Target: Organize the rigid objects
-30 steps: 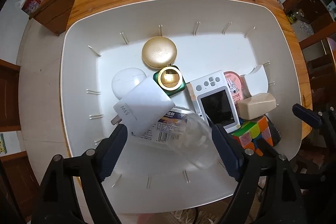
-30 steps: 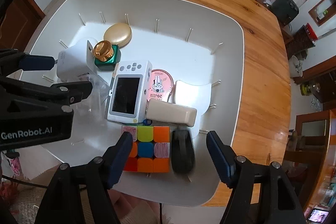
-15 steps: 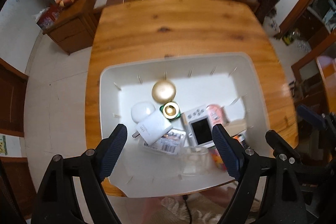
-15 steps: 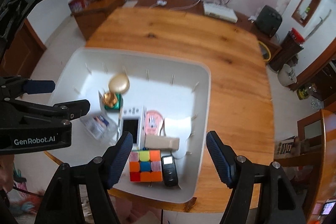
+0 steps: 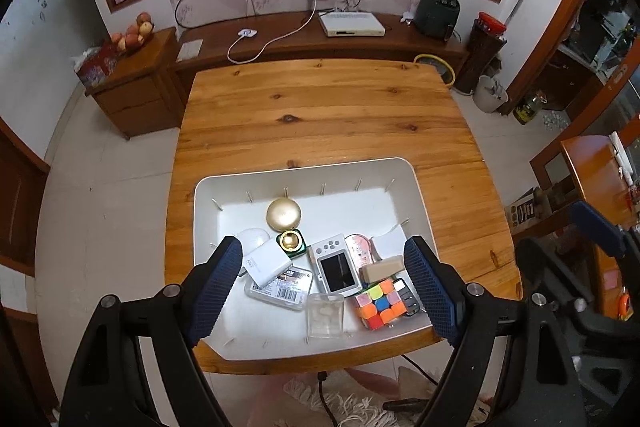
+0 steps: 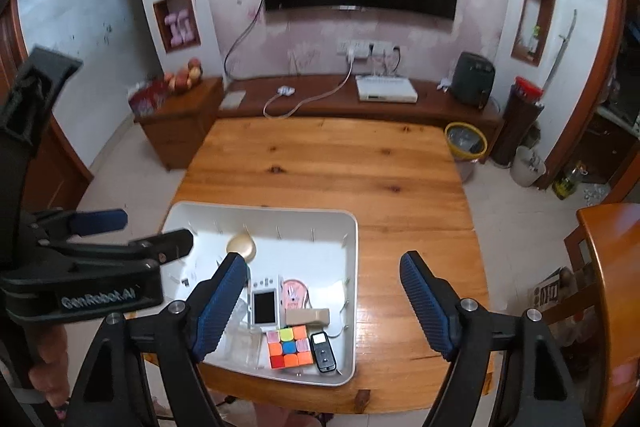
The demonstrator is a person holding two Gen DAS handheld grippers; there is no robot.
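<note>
Beyond the white tray's (image 5: 416,183) rim, bare wooden table (image 5: 320,107) spreads.

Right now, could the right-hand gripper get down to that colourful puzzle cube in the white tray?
Probably yes. The right gripper hangs open above the tray, and the puzzle cube lies uncovered near its front edge, with nothing above it.

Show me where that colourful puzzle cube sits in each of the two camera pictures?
Left wrist view: puzzle cube lies in the white tray's near right corner.
Right wrist view: puzzle cube lies low at centre, by the tray's near edge.
Shared landmark: the white handheld screen device just behind it.
</note>
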